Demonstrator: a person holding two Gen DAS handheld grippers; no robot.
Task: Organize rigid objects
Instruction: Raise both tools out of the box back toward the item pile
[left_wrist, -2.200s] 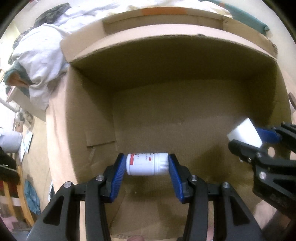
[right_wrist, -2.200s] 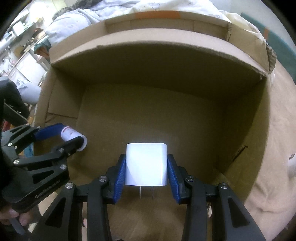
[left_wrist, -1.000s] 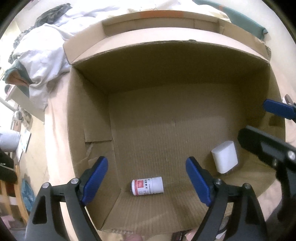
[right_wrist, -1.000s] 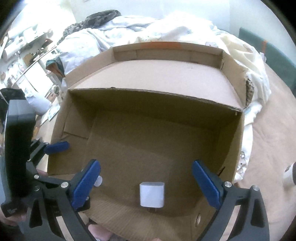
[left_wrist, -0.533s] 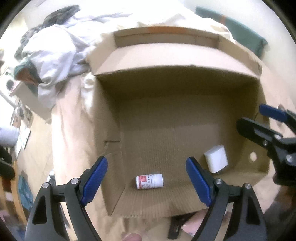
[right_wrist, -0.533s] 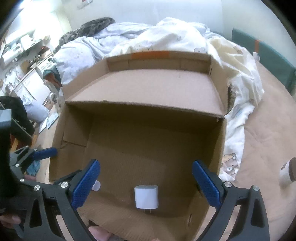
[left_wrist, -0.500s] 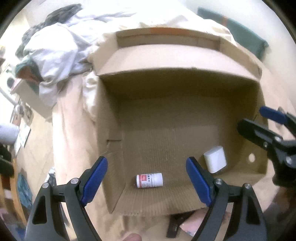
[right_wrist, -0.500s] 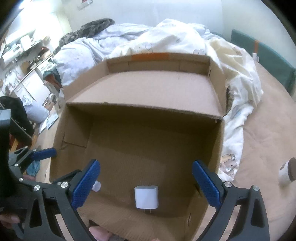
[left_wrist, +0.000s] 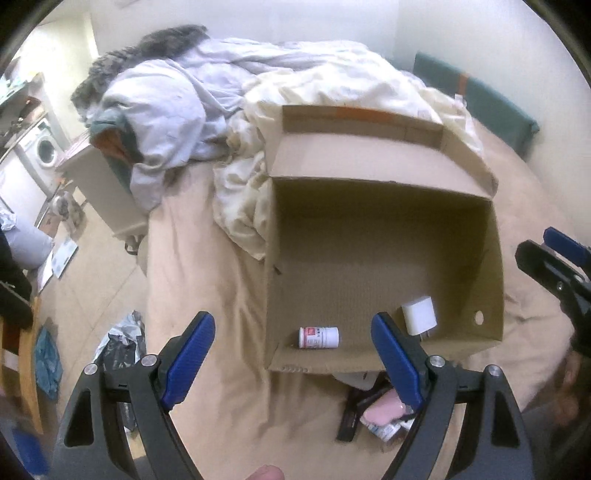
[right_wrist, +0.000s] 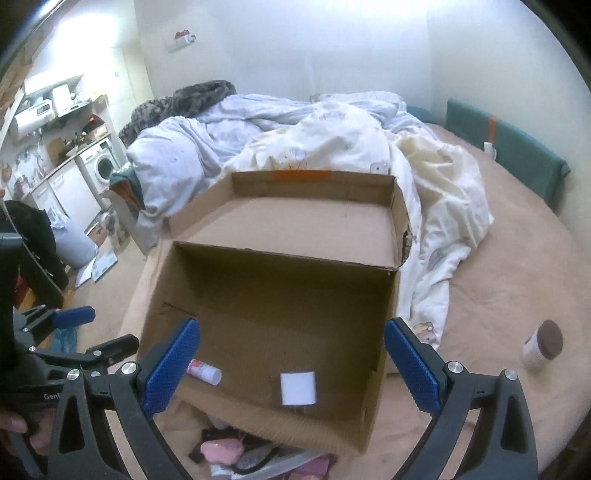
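Note:
An open cardboard box (left_wrist: 384, 206) (right_wrist: 280, 266) stands on the bed. On its floor near the front wall lie a small white pill bottle (left_wrist: 318, 337) (right_wrist: 204, 371) on its side and a white plug adapter (left_wrist: 419, 315) (right_wrist: 297, 388). My left gripper (left_wrist: 291, 358) hangs open above the box's front left corner with nothing between its blue pads. My right gripper (right_wrist: 291, 362) is open too, above the front of the box, empty. The left gripper's fingers (right_wrist: 74, 317) show at the left edge of the right wrist view.
Several small items, among them a pink one (left_wrist: 382, 408) (right_wrist: 221, 452), lie on the beige sheet just in front of the box. A small jar (right_wrist: 543, 345) lies on the sheet to the right. Crumpled bedding (right_wrist: 332, 147) is piled behind the box; floor clutter (left_wrist: 122, 339) lies left of the bed.
Both grippers let go of the bottle and the adapter, which now lie in the box. Both have since risen and pulled back, so the box looks smaller and more of the room shows.

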